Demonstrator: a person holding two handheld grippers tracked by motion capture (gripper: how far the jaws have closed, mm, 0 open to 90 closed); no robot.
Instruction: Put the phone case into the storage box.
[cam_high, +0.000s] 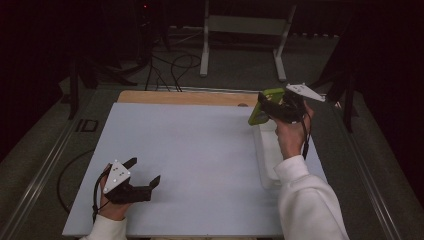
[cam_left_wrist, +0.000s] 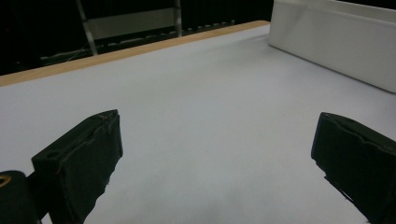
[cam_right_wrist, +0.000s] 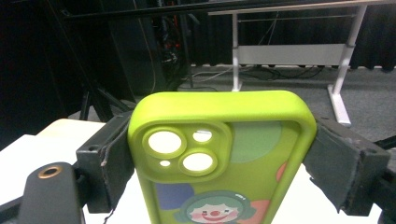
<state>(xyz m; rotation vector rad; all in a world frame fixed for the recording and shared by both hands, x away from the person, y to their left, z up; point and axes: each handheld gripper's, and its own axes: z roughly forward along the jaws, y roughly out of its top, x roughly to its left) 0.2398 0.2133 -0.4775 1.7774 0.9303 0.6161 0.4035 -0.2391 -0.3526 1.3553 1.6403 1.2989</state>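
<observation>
A green phone case (cam_right_wrist: 219, 158) is clamped in the right gripper (cam_high: 280, 106), above the white tray (cam_high: 267, 160). The left gripper (cam_high: 142, 175) is held wide, left of the tray. Lowering seems called for next.

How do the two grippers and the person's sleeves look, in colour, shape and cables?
Both grippers are black, each with two blocky jaws lined by dark, worn-edged pads. The left gripper carries a grey three-cornered plate with small holes on top, and a black cable trails from it. The right gripper has the same grey plate and a black cable hanging by the wrist. Both sleeves are white, with ribbed cuffs.
</observation>
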